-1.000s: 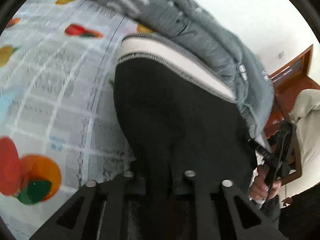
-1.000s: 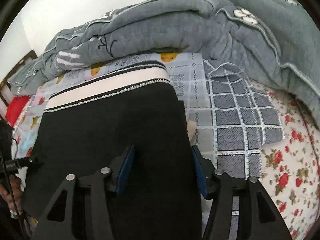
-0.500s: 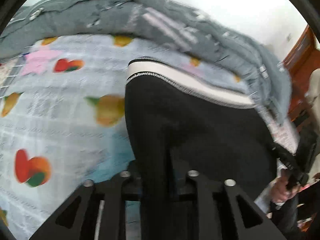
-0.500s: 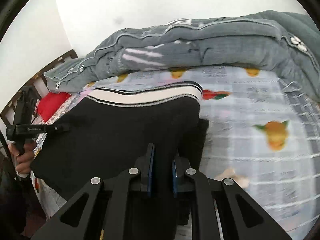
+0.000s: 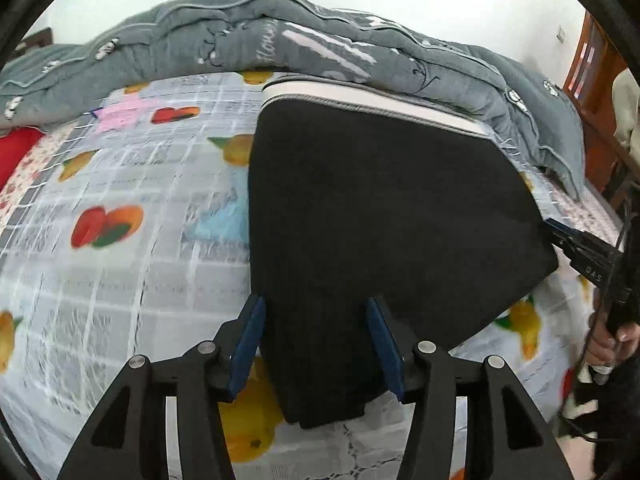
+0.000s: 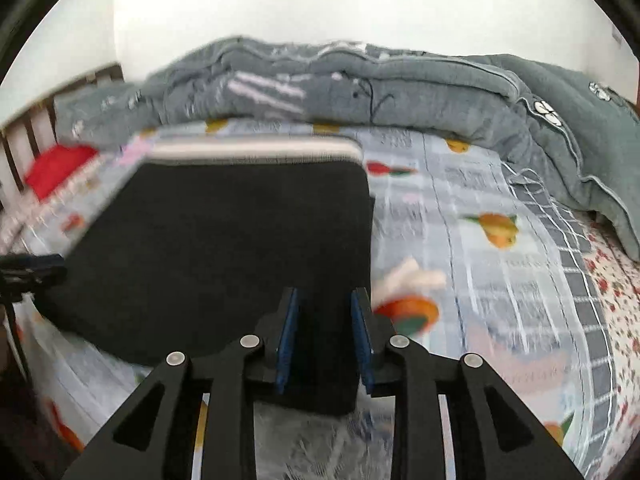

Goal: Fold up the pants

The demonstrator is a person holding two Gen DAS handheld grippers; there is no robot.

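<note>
Left wrist view: one pair of black pants (image 5: 380, 208) lies folded on the fruit-print bed sheet (image 5: 120, 264). One gray blanket (image 5: 280, 44) is piled behind. The left gripper (image 5: 316, 340) is opening; its two blue pads sit beside the pants' near corner without pressing.

Right wrist view: the right gripper (image 6: 325, 340) is opening too, its pads narrow around another corner. One red cloth (image 6: 56, 168) lies far left.
</note>
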